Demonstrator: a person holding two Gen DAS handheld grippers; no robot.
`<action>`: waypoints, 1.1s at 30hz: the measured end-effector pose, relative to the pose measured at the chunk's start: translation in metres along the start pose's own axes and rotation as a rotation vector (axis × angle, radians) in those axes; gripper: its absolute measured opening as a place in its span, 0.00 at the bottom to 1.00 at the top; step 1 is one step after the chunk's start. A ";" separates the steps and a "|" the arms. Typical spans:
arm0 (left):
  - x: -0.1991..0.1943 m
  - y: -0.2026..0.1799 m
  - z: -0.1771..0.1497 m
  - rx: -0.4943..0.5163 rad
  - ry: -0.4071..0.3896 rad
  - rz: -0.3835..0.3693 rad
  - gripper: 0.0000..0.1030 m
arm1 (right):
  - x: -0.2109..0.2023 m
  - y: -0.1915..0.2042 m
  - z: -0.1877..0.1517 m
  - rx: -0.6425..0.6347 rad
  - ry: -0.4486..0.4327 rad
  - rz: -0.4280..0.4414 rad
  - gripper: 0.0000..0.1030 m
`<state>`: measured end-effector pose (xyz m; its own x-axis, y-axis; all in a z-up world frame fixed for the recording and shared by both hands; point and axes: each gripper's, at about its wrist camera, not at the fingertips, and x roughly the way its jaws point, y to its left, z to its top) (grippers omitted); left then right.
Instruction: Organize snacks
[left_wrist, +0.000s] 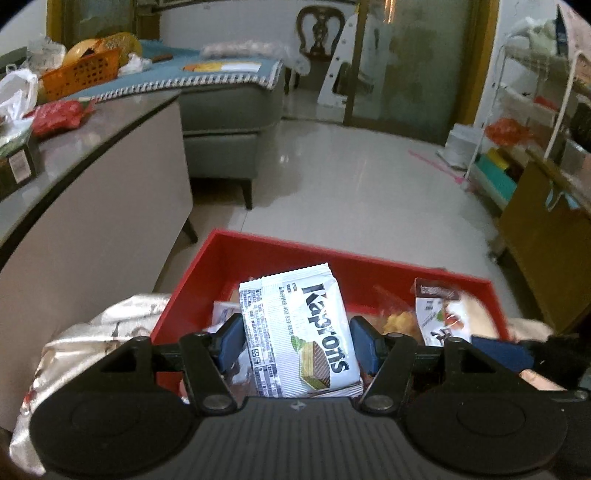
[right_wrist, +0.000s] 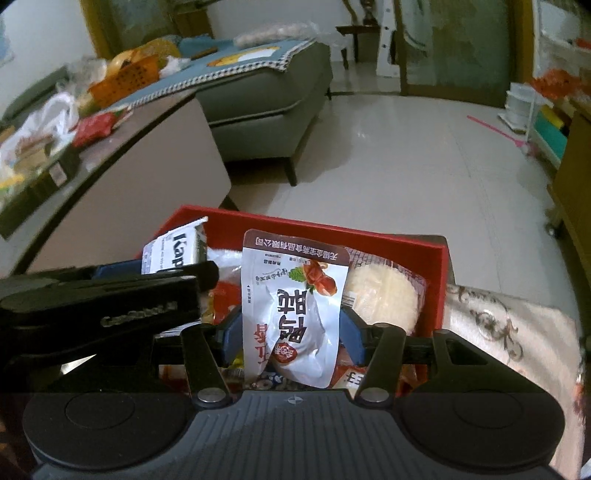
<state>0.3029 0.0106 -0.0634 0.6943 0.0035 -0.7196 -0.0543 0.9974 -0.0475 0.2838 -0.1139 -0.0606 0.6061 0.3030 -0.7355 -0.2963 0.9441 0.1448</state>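
Left gripper (left_wrist: 297, 341) clamped on wafer packet (left_wrist: 295, 328), right gripper (right_wrist: 291, 332) on white pouch (right_wrist: 295, 314), both over crowded red bin (left_wrist: 332, 258).

My rig: left gripper (left_wrist: 297, 341) and right gripper (right_wrist: 291, 334), each with blue pads (left_wrist: 231, 341), black linkage arms, silver pivot screws (left_wrist: 217, 401), ribbed grey body, two round black discs.

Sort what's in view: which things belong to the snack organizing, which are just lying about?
Job:
- red tray
- white Kaprons wafer pack, clamped in the left tool
- silver pouch with red print, between the pads of the right tool
- round pale cake pack in the tray

Lying about:
- orange basket
- grey sofa
- red bag on the counter
- pink stick on the floor
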 end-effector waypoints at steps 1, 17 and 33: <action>0.002 0.001 -0.001 -0.002 0.010 0.002 0.54 | 0.002 0.003 0.000 -0.016 0.002 -0.007 0.62; -0.024 0.011 0.008 -0.036 0.002 0.026 0.65 | -0.018 -0.012 0.004 0.058 -0.011 -0.027 0.89; -0.070 0.020 -0.033 -0.044 0.059 0.054 0.65 | -0.050 -0.014 -0.019 0.116 0.047 -0.102 0.92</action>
<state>0.2294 0.0277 -0.0368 0.6458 0.0518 -0.7618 -0.1230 0.9917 -0.0368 0.2436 -0.1448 -0.0387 0.5923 0.2007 -0.7803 -0.1456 0.9792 0.1413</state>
